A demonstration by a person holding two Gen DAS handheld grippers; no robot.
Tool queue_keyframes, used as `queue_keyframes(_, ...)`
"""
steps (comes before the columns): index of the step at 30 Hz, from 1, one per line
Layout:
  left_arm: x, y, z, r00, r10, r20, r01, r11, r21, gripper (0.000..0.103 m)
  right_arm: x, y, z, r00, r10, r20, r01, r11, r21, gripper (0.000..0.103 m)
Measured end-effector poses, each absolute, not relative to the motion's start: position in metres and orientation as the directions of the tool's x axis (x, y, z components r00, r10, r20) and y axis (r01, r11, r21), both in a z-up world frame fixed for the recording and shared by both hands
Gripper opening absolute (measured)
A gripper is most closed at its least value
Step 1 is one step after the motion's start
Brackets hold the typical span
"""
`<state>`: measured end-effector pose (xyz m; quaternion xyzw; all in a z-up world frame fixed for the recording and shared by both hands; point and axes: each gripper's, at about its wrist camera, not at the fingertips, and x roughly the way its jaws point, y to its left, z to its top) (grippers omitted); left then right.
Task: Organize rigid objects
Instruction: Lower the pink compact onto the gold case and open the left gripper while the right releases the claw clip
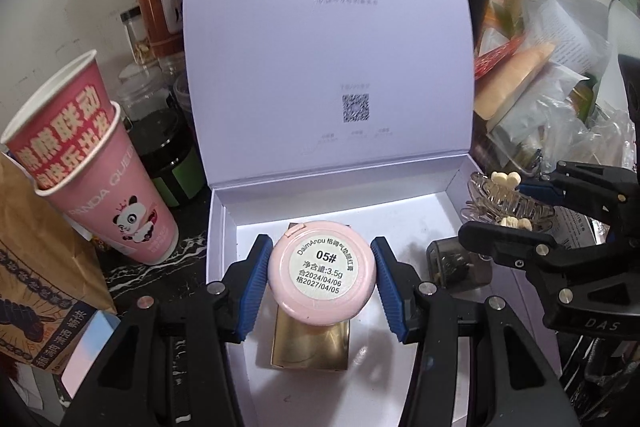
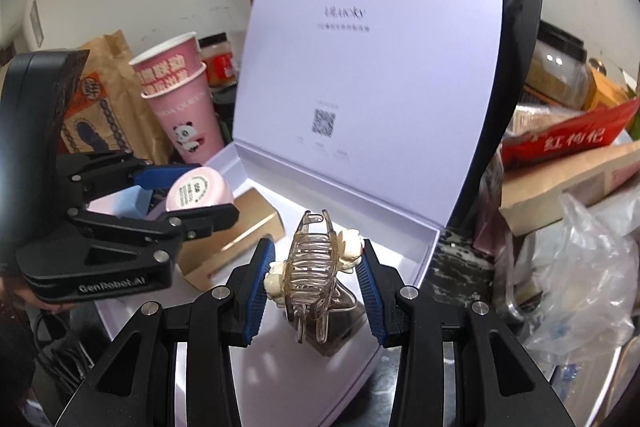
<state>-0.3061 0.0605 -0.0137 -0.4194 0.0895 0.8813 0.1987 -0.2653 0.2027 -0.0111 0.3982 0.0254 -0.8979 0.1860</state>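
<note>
Ribbed blue pads (image 1: 252, 283) pinch a smooth, seemingly plastic pink compact (image 1: 322, 271).

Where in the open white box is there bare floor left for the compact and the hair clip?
Bare white box floor lies behind the gold case, toward the lid hinge, and right of it, before the dark case. Outside the box it is crowded: pink cups and jars on one side, bags on the other.

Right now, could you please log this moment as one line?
left gripper: shut on pink compact | right gripper: shut on hair claw | both over open white box
</note>
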Motion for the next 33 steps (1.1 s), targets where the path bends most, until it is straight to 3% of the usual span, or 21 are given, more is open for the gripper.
queue_keyframes(22,-0.320,0.062,-0.040,-0.533,0.253,-0.807,-0.436,-0.900,0.006,0.050,-0.276,0.208,-0.039,-0.579,-0.280,-0.766,0.324,-0.941,0.099,0.041)
queue_keyframes(30,-0.320,0.064,-0.039,-0.519,0.249,-0.818,-0.425,-0.905,-0.005,0.050,-0.270,0.209,-0.032,-0.588,-0.270,-0.762,0.309,-0.946,0.097,0.059)
queue_keyframes(33,-0.321,0.064,-0.039,-0.505,0.259,-0.823,-0.422,-0.906,-0.026,0.050,-0.267,0.211,-0.030,-0.592,-0.264,-0.761,0.301,-0.949,0.095,0.059)
